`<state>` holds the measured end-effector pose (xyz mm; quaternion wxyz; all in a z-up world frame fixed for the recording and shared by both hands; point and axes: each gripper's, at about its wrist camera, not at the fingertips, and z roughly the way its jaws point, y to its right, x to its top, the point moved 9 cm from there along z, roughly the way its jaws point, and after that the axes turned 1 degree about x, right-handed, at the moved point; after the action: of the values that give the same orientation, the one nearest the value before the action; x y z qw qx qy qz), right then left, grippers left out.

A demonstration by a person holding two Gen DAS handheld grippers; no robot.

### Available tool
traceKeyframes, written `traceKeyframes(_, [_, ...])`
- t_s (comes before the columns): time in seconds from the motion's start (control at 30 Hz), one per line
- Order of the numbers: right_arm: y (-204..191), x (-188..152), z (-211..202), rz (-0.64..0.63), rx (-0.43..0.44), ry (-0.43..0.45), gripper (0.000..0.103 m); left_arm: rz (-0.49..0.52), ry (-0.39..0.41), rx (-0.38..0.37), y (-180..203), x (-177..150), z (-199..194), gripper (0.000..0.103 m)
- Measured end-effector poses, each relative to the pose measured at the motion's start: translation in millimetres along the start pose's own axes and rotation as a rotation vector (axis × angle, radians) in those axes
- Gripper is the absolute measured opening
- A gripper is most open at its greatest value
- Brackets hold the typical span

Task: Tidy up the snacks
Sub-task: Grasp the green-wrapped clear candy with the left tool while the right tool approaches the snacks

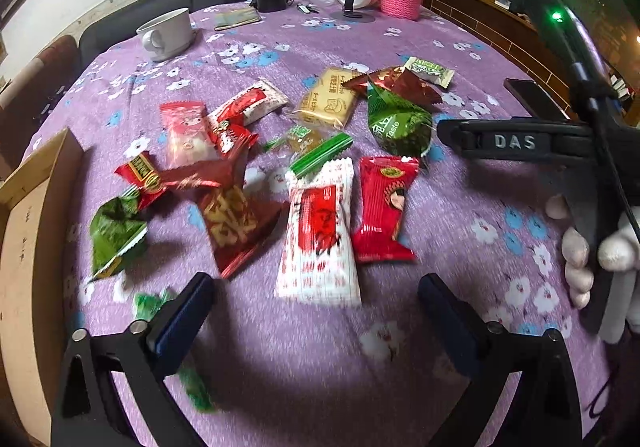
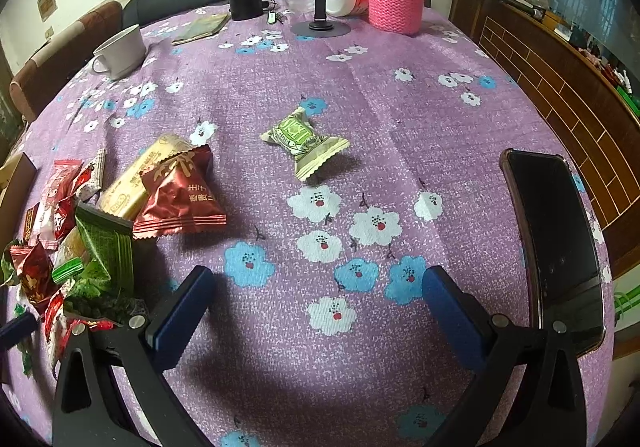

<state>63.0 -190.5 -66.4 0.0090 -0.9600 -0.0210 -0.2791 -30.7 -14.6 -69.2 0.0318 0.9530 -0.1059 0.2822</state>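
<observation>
Snacks (image 1: 316, 231) scattered on tablecloth (image 1: 400, 47)

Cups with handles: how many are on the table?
1. The white cup sits at the table's far left edge, behind the snack pile. Clutter at the back might hide more.

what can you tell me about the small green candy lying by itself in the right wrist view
The small green candy is a pillow-shaped sweet in a glossy pale-green wrapper printed with a darker green label and crimped, zigzag-cut ends. It lies sealed and slightly tilted on the purple floral tablecloth, one flared end lifted a little and casting a shadow. Nothing else touches it: it sits apart from the snack pile, to the right of the dark red packet, ahead of the right gripper, whose jaws stand open and empty.
</observation>
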Motion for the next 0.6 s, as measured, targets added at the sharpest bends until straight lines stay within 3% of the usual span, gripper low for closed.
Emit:
traceKeyframes(0.03, [-0.3,0.0,-0.1,0.000,0.002,0.002,0.103,-0.011,0.033,-0.004,-2.1,1.2,-10.6,0.090])
traceKeyframes(0.13, [1.8,-0.5,-3.6,0.009,-0.015,0.008,0.098,-0.010,0.163,-0.015,-9.3,12.5,-53.3,0.089])
traceKeyframes(0.27, [6.9,7.2,-50.6,0.026,-0.051,0.169,0.092,-0.034,0.417,0.028,-49.9,34.0,-138.7,0.090])
traceKeyframes(0.37, [-8.2,11.4,-115.6,-0.013,-0.021,0.396,0.096,-0.102,0.436,0.040,-88.8,34.3,-161.5,0.090])
traceKeyframes(0.4, [-14.6,9.5,-125.6,-0.022,0.015,0.429,0.103,-0.127,0.419,0.052,-101.5,32.2,-162.2,0.090])
traceKeyframes(0.43, [-24.7,6.1,-131.4,-0.031,0.080,0.434,0.103,-0.162,0.400,0.071,-117.1,27.4,-161.5,0.090])
traceKeyframes(0.5, [-42.9,-1.4,-125.6,-0.036,0.171,0.345,0.103,-0.208,0.393,0.080,-132.9,18.5,-159.1,0.090])
traceKeyframes(0.57, [-66.5,-8.4,-117.5,-0.046,0.271,0.268,0.095,-0.248,0.373,0.051,-141.3,7.7,-151.2,0.090])
traceKeyframes(0.6, [-82.0,-14.3,-114.9,-0.059,0.326,0.240,0.085,-0.256,0.356,0.034,-141.2,2.3,-145.4,0.090])
